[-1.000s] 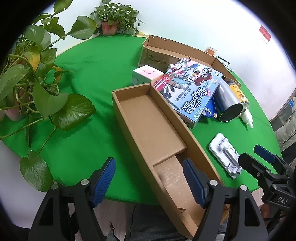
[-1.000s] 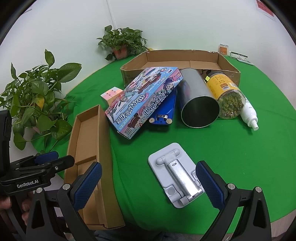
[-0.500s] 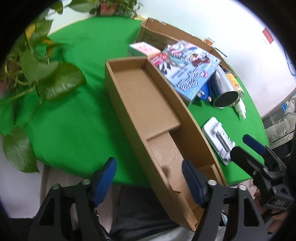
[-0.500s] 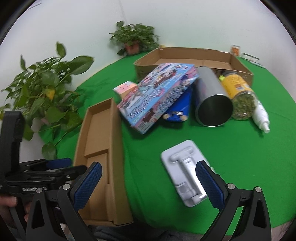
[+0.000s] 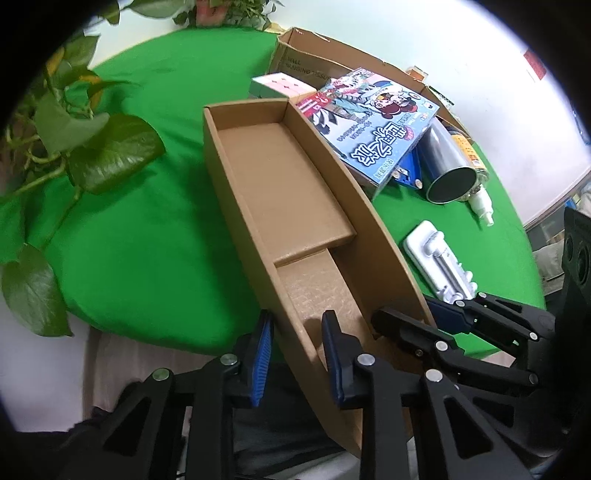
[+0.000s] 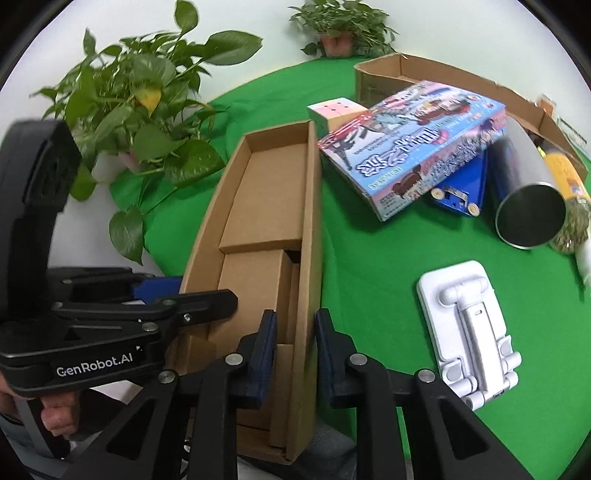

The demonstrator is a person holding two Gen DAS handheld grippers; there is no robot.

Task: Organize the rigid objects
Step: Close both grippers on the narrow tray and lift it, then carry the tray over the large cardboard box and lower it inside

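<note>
A long shallow cardboard box [image 5: 280, 192] [image 6: 258, 206] lies at the near edge of the green table, its near end past the edge. My left gripper [image 5: 297, 354] is shut on the box's left wall. My right gripper [image 6: 295, 350] is shut on its right wall and also shows in the left wrist view [image 5: 413, 325]. The left gripper shows in the right wrist view [image 6: 177, 295]. To the right lie a colourful game box [image 6: 413, 147], a blue case [image 6: 461, 188], a steel tin [image 6: 524, 199], a jar [image 6: 569, 184], a cube [image 6: 332, 110] and a white phone stand [image 6: 469, 325].
A large open carton [image 6: 406, 70] stands at the back. A white spray bottle [image 5: 482, 201] lies beside the tin. Leafy potted plants [image 6: 136, 110] crowd the left edge, another plant [image 6: 343, 26] at the back. The table [image 5: 147, 229] is round, its edge close to me.
Both grippers were open a second ago and have closed on the near end of the long cardboard box, one on each side wall.
</note>
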